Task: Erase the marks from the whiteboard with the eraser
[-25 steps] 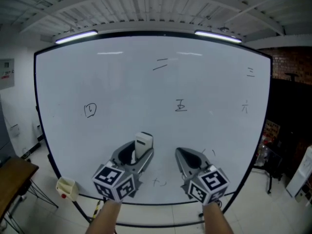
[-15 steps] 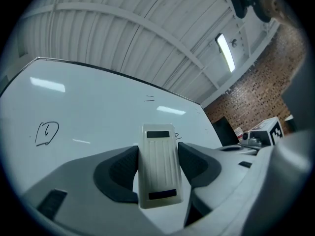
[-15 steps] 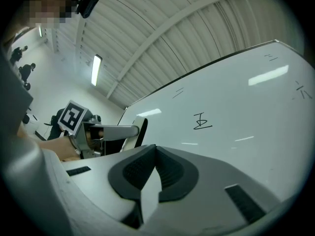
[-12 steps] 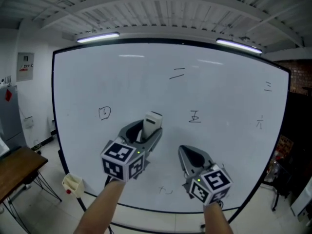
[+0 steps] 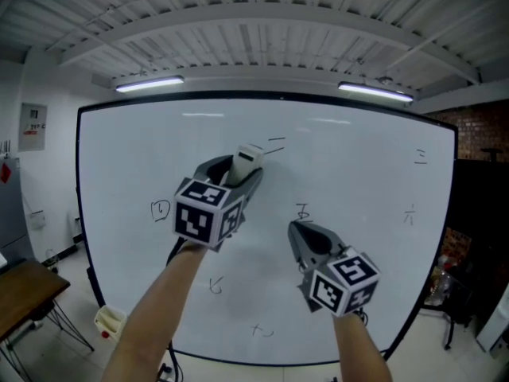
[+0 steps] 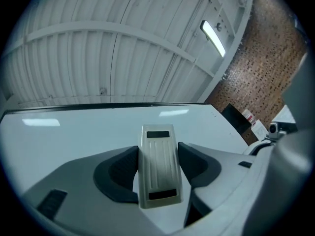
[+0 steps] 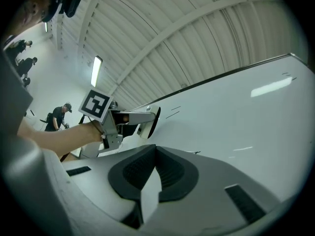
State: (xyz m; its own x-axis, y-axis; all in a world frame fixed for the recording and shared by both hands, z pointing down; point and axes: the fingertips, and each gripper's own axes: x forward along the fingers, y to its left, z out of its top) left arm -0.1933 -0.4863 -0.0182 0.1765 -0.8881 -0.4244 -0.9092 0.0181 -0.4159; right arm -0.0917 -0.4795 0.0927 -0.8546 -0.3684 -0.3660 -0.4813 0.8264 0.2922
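Note:
The whiteboard [image 5: 350, 293] fills the head view and bears several small black marks: two strokes at top centre [image 5: 274, 143], one at left [image 5: 161, 209], one at centre [image 5: 302, 211], others at right [image 5: 409, 213] and bottom [image 5: 262, 330]. My left gripper [image 5: 238, 169] is shut on the cream eraser [image 5: 248, 159], held up just left of the top strokes; whether it touches the board I cannot tell. In the left gripper view the eraser [image 6: 158, 171] sits between both jaws. My right gripper [image 5: 306, 241] hangs lower, shut with nothing in it [image 7: 155, 149].
A small cream box [image 5: 109, 321] hangs at the board's lower left, near a wooden table [image 5: 20, 289]. A brick wall [image 5: 477, 126] and dark items stand to the right. People [image 7: 59, 116] stand far off in the right gripper view.
My left gripper has risen with the eraser from the board's lower middle to beside the top strokes. The right gripper stayed low. The head view tilted, showing more bottom marks.

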